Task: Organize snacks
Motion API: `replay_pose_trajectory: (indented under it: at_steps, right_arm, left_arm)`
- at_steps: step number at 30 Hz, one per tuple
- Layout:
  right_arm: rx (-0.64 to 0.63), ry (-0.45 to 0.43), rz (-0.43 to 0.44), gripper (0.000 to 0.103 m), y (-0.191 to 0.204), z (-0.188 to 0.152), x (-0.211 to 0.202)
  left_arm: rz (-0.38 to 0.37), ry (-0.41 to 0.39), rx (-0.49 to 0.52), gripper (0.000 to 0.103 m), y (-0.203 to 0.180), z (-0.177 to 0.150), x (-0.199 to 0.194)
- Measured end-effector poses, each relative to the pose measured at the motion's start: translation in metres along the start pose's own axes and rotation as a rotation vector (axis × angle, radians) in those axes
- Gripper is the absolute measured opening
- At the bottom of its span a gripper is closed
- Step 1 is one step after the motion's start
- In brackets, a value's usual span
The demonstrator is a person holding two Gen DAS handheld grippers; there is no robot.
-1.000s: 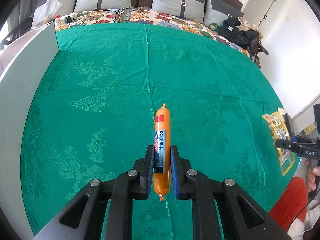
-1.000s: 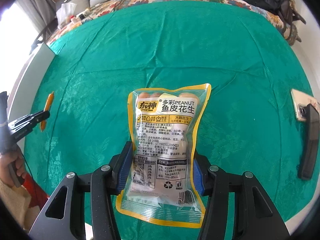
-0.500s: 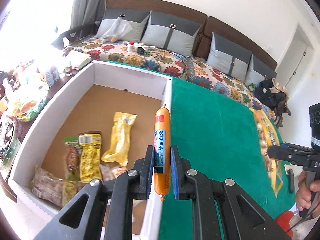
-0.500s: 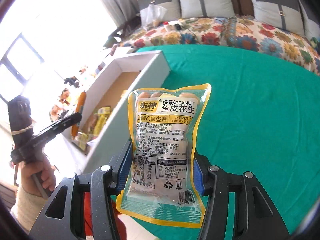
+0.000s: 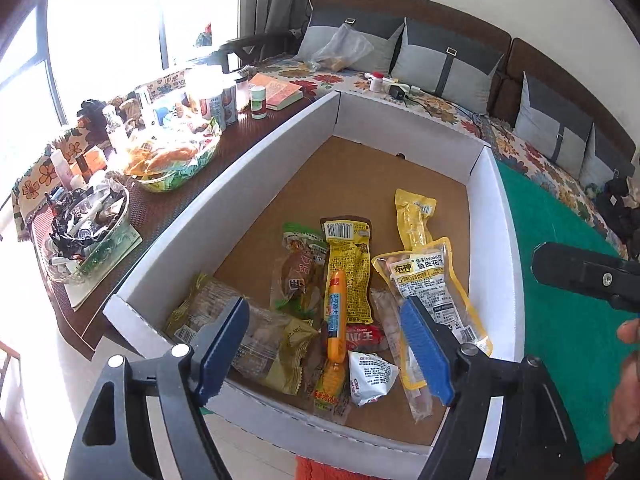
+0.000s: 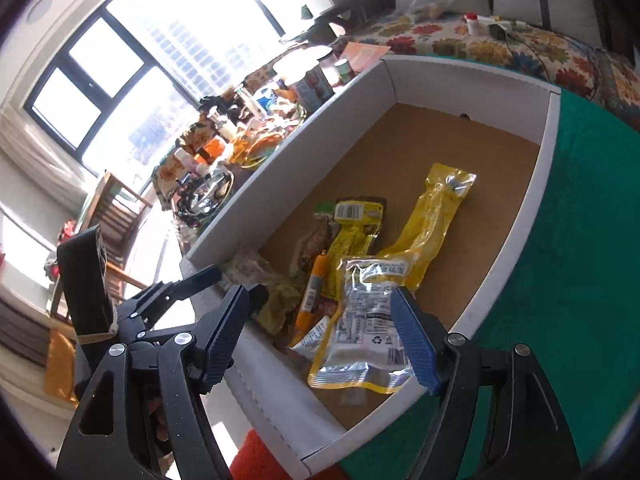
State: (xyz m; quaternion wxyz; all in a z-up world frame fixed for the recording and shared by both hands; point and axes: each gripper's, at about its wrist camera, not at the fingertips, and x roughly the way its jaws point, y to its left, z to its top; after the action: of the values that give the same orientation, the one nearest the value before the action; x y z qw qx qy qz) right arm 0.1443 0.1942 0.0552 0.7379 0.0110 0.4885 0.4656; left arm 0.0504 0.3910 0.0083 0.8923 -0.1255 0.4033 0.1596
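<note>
Sunlight from big windows fills a room with a flowery couch, and a green tablecloth [image 5: 560, 280] covers the table beside a white box [image 5: 496, 240] with a brown floor.

Both tools hang over the box with their fingers wide apart and nothing in them. The left gripper [image 5: 326, 350] is above the orange sausage stick [image 5: 337, 314], which lies on the pile of snacks. The right gripper [image 6: 326, 338] is above the peanut bag [image 6: 366, 328], which lies near the box's right wall.

To do this step well, I think both tools should lift straight up, so the blue pads do not catch a wrapper and drag it out. Then go back for more snacks, if any are left.

The peanut bag [image 5: 430, 288] says "PEANUT" beside Chinese words. A yellow packet [image 5: 350, 268] shows a barcode. The sausage's label is too small to read.
</note>
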Motion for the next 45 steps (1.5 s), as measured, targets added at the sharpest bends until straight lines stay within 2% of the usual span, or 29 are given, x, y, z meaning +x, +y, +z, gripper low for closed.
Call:
replay_pose_trajectory:
  at_steps: [2,4,6,8,9,10,12,14,15,18,25,31,36,45]
  right_arm:
    - [-0.044,-0.073,-0.024,0.077,0.002,0.003,-0.021]
    - [-0.105,-0.146,-0.067,0.088,0.008,0.005,-0.041]
    - [-0.202,-0.217,-0.131,0.089,0.016,0.005,-0.059]
    - [-0.288,-0.245,-0.187,0.089,0.022,0.003,-0.071]
    - [-0.315,-0.246,-0.205,0.089,0.025,0.002,-0.075]
    - [-0.329,-0.246,-0.213,0.089,0.026,0.000,-0.079]
    - [-0.328,-0.239,-0.224,0.089,0.026,-0.003,-0.084]
    - [-0.298,-0.220,-0.236,0.089,0.023,-0.006,-0.085]
    - [-0.283,-0.203,-0.244,0.089,0.022,-0.007,-0.084]
    - [-0.269,-0.160,-0.295,0.089,0.021,-0.010,-0.075]
    - [-0.222,-0.132,-0.322,0.089,0.028,-0.006,-0.066]
    - [-0.280,-0.115,-0.357,0.089,0.047,-0.007,-0.056]
    - [-0.325,-0.098,-0.371,0.089,0.057,-0.010,-0.050]
    - [-0.330,-0.090,-0.380,0.089,0.059,-0.010,-0.048]
  left_arm:
    - [0.032,-0.055,0.019,0.088,-0.004,0.001,-0.020]
    - [0.051,-0.128,0.028,0.094,-0.012,0.005,-0.043]
    - [0.069,-0.210,0.022,0.103,-0.020,0.007,-0.066]
    - [0.077,-0.293,-0.004,0.103,-0.027,0.011,-0.088]
    - [0.089,-0.305,-0.033,0.103,-0.027,0.012,-0.094]
    - [0.094,-0.291,-0.066,0.103,-0.026,0.013,-0.096]
    - [0.049,-0.246,-0.133,0.103,-0.022,0.014,-0.094]
    - [0.025,-0.257,-0.165,0.103,-0.021,0.010,-0.095]
    - [0.047,-0.266,-0.167,0.103,-0.021,0.008,-0.095]
    - [0.151,-0.261,-0.139,0.103,-0.025,0.002,-0.093]
    - [0.230,-0.218,-0.083,0.103,-0.028,-0.004,-0.089]
    - [0.255,-0.141,-0.064,0.103,-0.027,-0.003,-0.080]
    - [0.262,-0.118,-0.072,0.103,-0.024,-0.005,-0.075]
    - [0.260,-0.105,-0.079,0.103,-0.022,-0.004,-0.073]
